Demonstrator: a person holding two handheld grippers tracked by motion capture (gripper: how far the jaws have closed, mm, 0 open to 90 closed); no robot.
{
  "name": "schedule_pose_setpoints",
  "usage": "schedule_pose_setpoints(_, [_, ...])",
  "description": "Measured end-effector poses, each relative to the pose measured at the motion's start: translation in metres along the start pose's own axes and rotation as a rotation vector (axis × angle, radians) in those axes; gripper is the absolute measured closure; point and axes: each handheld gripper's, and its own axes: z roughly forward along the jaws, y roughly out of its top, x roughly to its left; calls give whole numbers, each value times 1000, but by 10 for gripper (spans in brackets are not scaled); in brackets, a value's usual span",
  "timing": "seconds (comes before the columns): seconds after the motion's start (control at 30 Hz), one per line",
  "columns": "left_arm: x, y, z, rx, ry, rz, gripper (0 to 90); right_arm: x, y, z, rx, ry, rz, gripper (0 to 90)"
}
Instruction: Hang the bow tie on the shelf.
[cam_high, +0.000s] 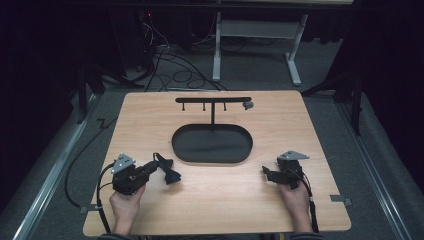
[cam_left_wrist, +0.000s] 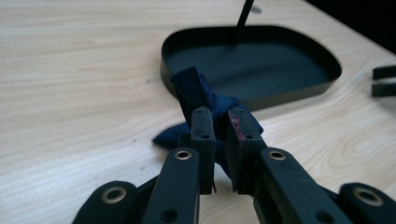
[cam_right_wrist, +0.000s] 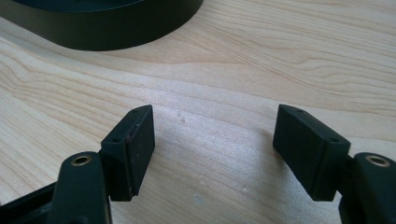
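Left claw (cam_left_wrist: 222, 119) clamped on blue bow tie (cam_left_wrist: 201, 91), low over counter (cam_high: 150, 115). Stand's tray (cam_high: 212, 145) lay ahead-right, nearer left claw. Right claw (cam_right_wrist: 215, 149) gaped apart, empty.

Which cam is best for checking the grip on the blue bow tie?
Left gripper view: the blue bow tie sits close up, pinched at its knot between the left gripper jaws. The high view shows it small and dark at that gripper's tip, over the table. The right gripper view offers no angle on the grip.
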Motion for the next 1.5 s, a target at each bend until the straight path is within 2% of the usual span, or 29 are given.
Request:
schedule_pose_setpoints(0.23, [0, 20, -4, -40, -13, -1, 825, 0, 0, 0, 0, 0, 0, 308])
schedule_pose_setpoints(0.57, [0, 38, 3, -59, -33, -8, 824, 0, 0, 0, 1, 2, 2, 308])
schedule_pose_setpoints(0.83, [-3, 56, 12, -47, -38, 17, 824, -1, 0, 0, -2, 3, 1, 307])
schedule_pose_setpoints(1.1, [-7, 65, 17, -48, -37, 34, 825, 0, 0, 0, 0, 2, -1, 306])
schedule_pose_setpoints(1.5, [-12, 79, 27, -18, -49, 48, 825, 0, 0, 0, -1, 3, 2, 306])
